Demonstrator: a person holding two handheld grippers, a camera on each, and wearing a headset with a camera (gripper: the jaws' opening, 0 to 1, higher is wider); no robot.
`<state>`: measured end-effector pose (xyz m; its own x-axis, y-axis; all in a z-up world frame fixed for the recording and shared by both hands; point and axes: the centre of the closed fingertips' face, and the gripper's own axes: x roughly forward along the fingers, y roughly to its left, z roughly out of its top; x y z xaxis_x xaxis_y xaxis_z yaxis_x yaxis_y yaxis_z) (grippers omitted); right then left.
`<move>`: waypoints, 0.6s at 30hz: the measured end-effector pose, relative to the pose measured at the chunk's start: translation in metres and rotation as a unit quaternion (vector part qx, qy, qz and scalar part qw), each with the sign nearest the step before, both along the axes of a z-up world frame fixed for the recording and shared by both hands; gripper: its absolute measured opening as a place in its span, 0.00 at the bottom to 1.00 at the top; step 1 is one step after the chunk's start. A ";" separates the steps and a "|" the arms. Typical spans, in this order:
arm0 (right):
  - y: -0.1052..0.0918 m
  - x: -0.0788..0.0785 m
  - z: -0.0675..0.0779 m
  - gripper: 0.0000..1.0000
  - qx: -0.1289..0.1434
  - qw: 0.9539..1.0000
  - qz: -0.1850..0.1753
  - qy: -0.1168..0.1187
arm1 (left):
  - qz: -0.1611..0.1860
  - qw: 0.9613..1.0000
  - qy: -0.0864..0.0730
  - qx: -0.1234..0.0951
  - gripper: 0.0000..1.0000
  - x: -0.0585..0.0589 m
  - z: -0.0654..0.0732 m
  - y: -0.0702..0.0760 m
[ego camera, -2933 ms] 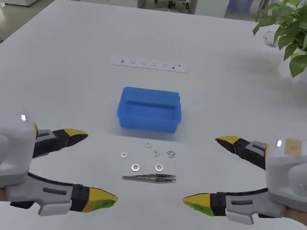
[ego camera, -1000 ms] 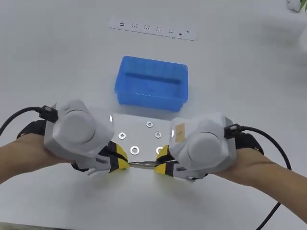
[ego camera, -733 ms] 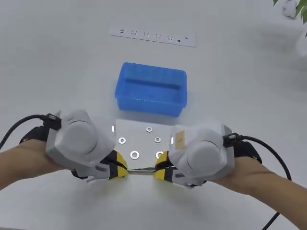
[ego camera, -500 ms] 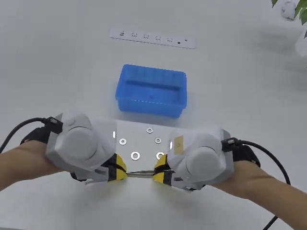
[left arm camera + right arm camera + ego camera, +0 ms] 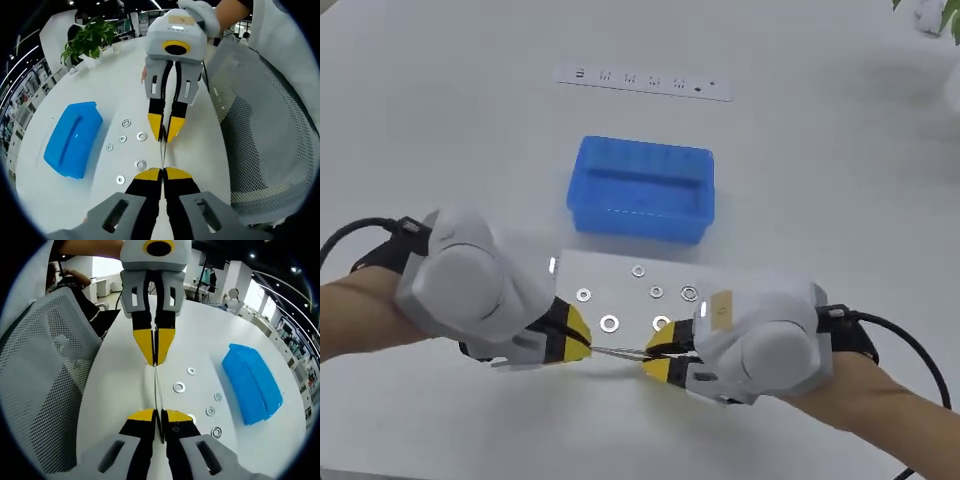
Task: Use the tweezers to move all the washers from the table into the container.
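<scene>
Thin metal tweezers (image 5: pixel 616 352) span the gap between my two grippers. My left gripper (image 5: pixel 576 340) is shut on one end and my right gripper (image 5: pixel 658 362) on the other. In the left gripper view my left gripper (image 5: pixel 163 173) pinches the tweezers (image 5: pixel 162 152), and the right gripper (image 5: pixel 166 135) faces it from above. The right gripper view mirrors this, with my right gripper (image 5: pixel 159 415), the tweezers (image 5: pixel 157 387) and the left gripper (image 5: pixel 154 358). Several washers (image 5: pixel 610 323) lie on the table just beyond them. Further back stands the blue container (image 5: pixel 642 190), with nothing inside.
A white power strip (image 5: pixel 643 82) lies behind the container. A mesh chair (image 5: pixel 260 140) stands at the table's near edge. A potted plant (image 5: pixel 90 42) sits at a far corner of the table. Cables trail from both grippers.
Both grippers were open and wide apart with the tweezers lying on the table. They have since come together and shut on the tweezers' two ends.
</scene>
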<state>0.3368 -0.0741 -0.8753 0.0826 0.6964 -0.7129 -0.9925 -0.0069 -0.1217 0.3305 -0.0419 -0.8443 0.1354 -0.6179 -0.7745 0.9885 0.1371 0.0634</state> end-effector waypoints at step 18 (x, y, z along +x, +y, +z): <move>-0.016 0.004 0.011 0.08 0.090 0.995 -0.045 0.018 | 0.003 0.995 0.001 -0.103 0.04 0.008 0.051 -0.060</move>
